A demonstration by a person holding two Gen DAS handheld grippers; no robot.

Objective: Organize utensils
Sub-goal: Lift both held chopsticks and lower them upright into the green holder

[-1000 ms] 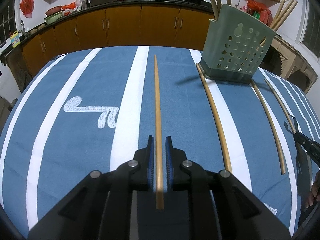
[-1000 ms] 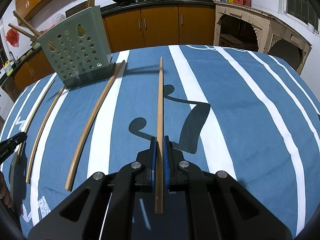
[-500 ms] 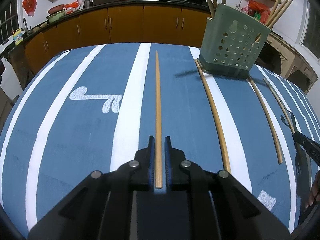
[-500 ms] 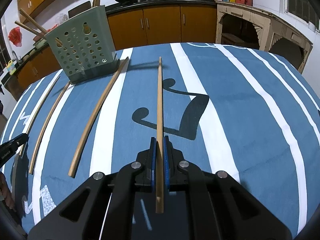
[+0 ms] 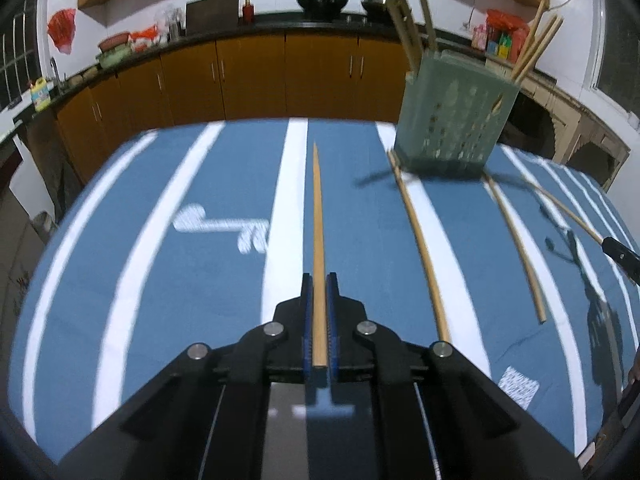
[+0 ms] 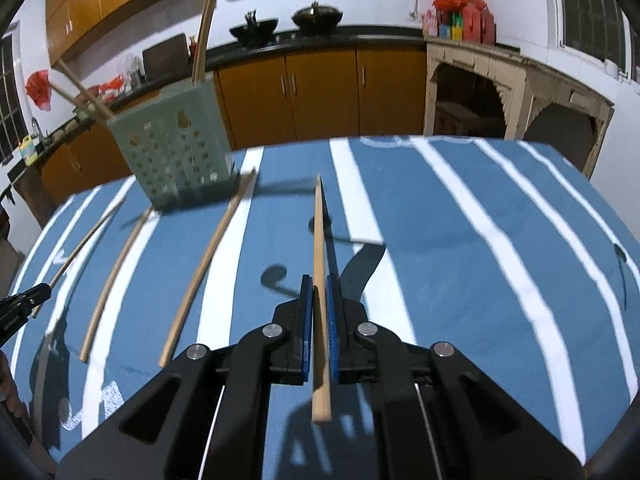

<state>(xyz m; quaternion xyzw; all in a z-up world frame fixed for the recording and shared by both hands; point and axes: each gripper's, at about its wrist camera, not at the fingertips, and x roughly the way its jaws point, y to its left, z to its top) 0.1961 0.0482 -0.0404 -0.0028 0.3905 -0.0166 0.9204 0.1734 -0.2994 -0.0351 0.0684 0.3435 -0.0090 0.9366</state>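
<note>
Left gripper (image 5: pixel 319 296) jaws are clamping one chopstick (image 5: pixel 318 240); right gripper (image 6: pixel 319 300) jaws are clamping another chopstick (image 6: pixel 319 240), both above the striped desk (image 5: pixel 160 240).

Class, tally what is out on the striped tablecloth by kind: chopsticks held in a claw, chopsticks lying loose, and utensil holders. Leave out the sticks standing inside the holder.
Chopsticks held in a claw: 2 (left chopstick in the left claw, right chopstick in the right claw)
Chopsticks lying loose: 2 (near chopstick, far chopstick)
Green utensil holder: 1
Total: 5
</note>
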